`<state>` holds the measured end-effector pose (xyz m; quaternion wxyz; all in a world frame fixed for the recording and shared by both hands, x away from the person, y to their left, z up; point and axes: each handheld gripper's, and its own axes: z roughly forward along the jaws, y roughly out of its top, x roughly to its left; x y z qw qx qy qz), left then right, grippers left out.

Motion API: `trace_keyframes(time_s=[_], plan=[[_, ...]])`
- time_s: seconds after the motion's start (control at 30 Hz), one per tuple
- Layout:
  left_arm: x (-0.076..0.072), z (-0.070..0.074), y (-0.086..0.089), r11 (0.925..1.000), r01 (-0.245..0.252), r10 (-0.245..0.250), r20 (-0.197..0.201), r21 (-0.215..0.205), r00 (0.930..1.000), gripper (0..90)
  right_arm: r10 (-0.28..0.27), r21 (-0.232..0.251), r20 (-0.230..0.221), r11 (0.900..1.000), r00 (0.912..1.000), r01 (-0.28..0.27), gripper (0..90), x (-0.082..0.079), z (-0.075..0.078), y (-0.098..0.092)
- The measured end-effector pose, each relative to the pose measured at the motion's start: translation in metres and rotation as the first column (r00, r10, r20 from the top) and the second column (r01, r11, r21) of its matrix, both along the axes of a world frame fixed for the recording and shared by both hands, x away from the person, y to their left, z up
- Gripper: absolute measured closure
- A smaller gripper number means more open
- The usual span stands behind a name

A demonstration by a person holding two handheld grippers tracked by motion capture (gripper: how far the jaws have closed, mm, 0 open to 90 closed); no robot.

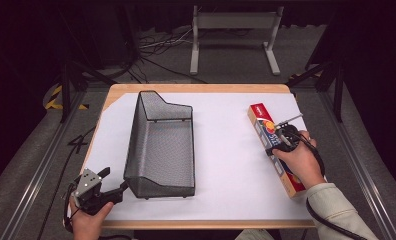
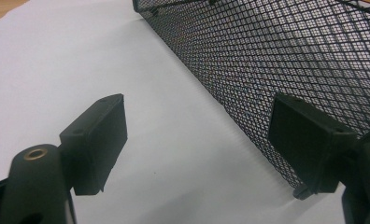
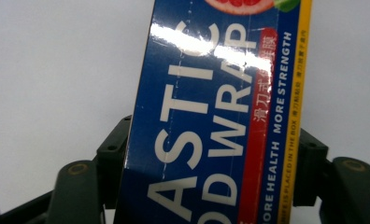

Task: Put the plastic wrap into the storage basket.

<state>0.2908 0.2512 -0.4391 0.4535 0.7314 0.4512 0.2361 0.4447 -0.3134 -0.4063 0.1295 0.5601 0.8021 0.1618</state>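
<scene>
Mesh basket (image 1: pixel 161 145) stands mid-table, tall walls blocking straight path across. Wide bare strip of white sheet (image 1: pixel 226 150) between basket and plastic wrap box (image 1: pixel 275 150), open for passing. Left gripper (image 1: pixel 117 181) hard against basket's near corner, little room there. Back edge behind basket free.

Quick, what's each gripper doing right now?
Left gripper: open, holding nothing, beside the mesh basket.
Right gripper: jaws around the plastic wrap box.
</scene>
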Motion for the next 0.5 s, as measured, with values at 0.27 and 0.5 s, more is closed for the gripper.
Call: trace_keyframes(time_s=[0.27, 0.5], plan=[[0.0006, -0.0001, -0.0008, 1.0000, -0.003, 0.003, -0.002, -0.003, 1.0000, 20.6, -0.049, -0.007, 0.014, 0.999, 0.9987, 0.049, 40.1, -0.0038, 0.0016, 0.0023], [-0.0015, -0.0009, 0.0023, 0.9999, -0.011, 0.011, -0.005, 0.001, 0.9999, 20.6, -0.038, -0.003, 0.019, 0.999, 0.9991, 0.038, 40.7, -0.0091, 0.0091, 0.0082]])
